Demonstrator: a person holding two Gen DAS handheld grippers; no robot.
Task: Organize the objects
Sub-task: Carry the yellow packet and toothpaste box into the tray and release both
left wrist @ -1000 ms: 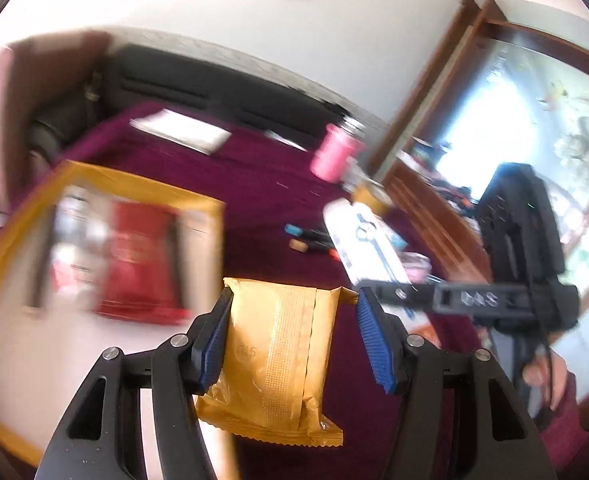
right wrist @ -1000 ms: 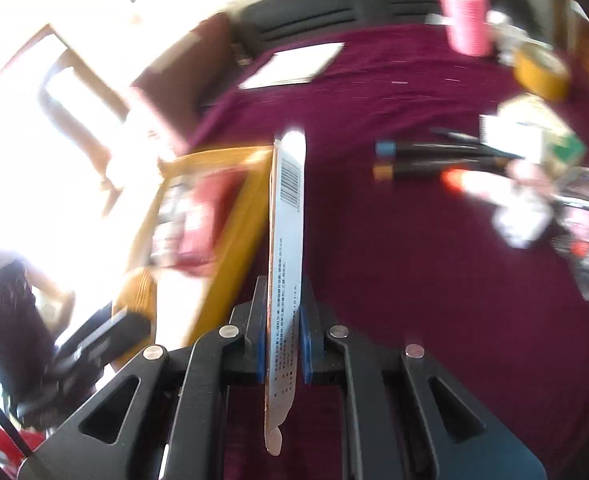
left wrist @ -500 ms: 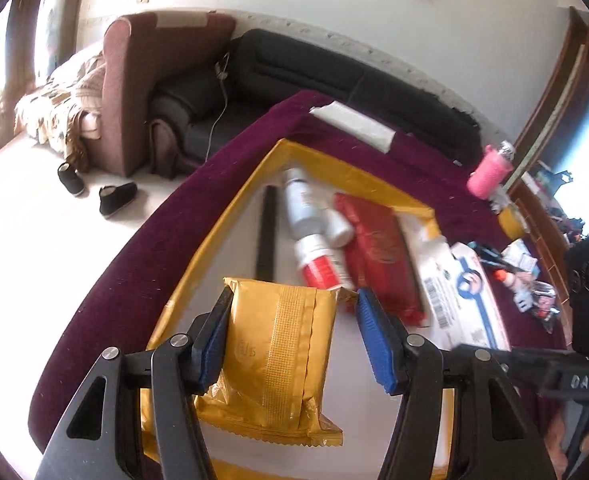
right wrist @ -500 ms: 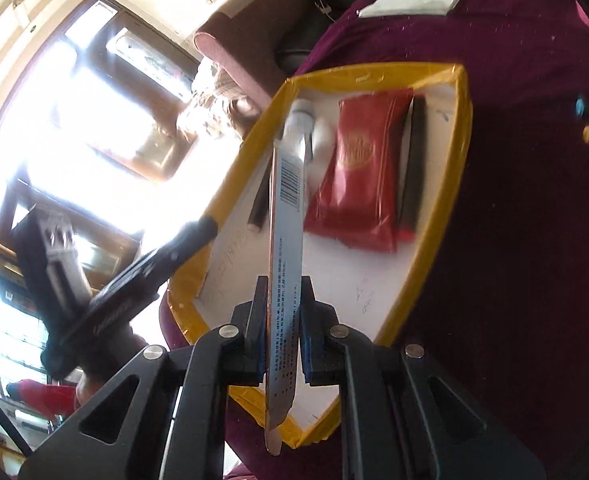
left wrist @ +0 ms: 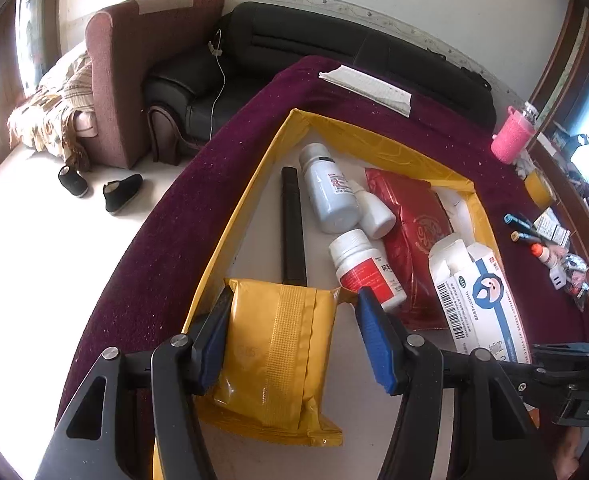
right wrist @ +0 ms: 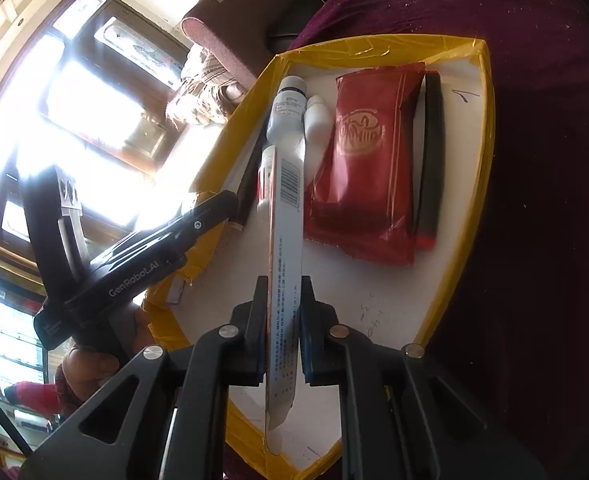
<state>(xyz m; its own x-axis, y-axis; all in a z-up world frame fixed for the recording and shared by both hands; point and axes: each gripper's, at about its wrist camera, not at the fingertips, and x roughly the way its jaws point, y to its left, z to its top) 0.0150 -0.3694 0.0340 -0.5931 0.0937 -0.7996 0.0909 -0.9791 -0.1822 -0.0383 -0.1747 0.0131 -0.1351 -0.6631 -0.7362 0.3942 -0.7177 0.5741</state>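
Note:
My left gripper (left wrist: 294,340) holds a yellow snack packet (left wrist: 274,356) between its blue pads, low over the near end of the yellow-rimmed tray (left wrist: 250,184). My right gripper (right wrist: 280,336) is shut on a flat white and blue medicine box (right wrist: 286,248), held edge-up over the tray (right wrist: 482,168); the box also shows in the left wrist view (left wrist: 478,300). In the tray lie a red packet (left wrist: 414,240), white bottles (left wrist: 326,192) and a black stick (left wrist: 292,224).
The tray sits on a maroon table (left wrist: 166,240). White paper (left wrist: 366,84) lies at the far end. A pink cup (left wrist: 510,140), tape roll (left wrist: 538,188) and markers (left wrist: 522,228) lie to the right. Sofas and floor are beyond the table's left edge.
Both grippers have swung from the table's cluttered side to over the tray, each still holding its item. The medicine box now hangs lower over the tray.

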